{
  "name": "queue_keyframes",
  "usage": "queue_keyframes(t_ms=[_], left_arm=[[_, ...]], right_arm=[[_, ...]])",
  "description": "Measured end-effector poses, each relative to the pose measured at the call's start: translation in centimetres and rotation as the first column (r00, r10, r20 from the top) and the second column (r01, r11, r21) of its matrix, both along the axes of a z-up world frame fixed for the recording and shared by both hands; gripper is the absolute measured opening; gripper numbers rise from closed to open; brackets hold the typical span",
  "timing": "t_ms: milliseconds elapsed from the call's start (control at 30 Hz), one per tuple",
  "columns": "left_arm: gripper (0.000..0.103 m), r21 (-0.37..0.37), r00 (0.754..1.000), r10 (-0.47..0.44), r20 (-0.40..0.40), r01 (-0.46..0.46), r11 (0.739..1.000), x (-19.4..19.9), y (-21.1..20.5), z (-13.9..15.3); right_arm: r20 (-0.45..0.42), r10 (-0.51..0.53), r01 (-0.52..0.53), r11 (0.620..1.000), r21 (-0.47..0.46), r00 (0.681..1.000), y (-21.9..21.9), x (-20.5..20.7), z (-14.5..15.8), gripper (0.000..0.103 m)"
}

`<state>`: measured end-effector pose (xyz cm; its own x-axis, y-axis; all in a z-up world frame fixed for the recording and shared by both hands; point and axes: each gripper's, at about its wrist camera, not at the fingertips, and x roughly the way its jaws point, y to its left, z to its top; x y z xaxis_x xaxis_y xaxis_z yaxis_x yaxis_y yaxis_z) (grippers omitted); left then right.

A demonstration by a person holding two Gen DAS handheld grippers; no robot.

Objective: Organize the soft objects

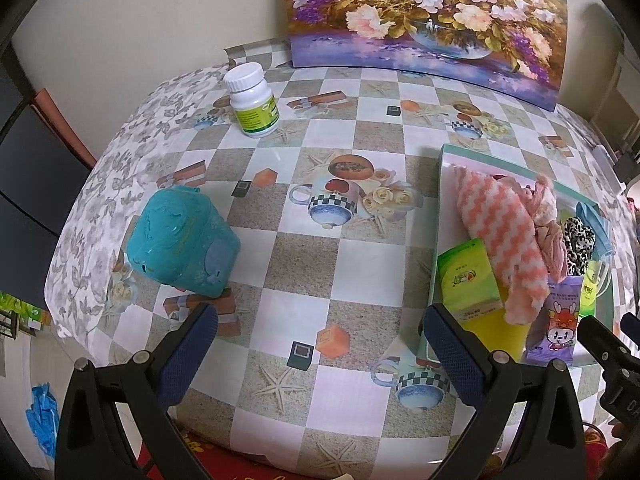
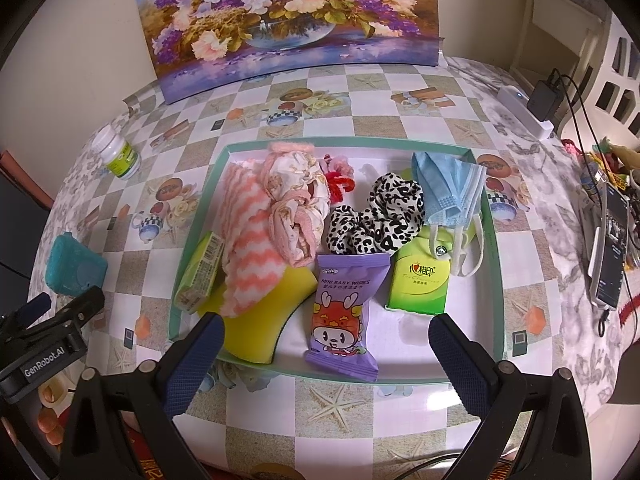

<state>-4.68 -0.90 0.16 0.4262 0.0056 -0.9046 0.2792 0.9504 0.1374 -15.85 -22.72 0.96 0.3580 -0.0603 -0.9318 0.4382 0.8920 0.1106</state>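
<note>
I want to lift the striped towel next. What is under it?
The striped towel drapes over a yellow sponge at its near end and leans on a green box. A pink floral cloth lies against its right side. Anything beneath its far half is hidden.

Evenly and softly lit from overhead. Faint glare on the glossy tablecloth (image 1: 320,248) at frame centre. Short, soft shadows beside the tray (image 2: 490,240). Sharp mid-frame; bowed toward the edges, with black vignetted corners.
</note>
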Motion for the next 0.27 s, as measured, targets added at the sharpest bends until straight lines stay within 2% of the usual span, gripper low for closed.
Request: queue_keyframes(t_ms=[267], left_arm=[[0.102, -0.002, 1.0, -0.002, 0.0, 0.002, 1.0, -0.01, 0.04, -0.02]], right_arm=[[0.0, -0.001, 0.001, 1.0, 0.0, 1.0, 0.04, -0.01, 0.01, 0.103]])
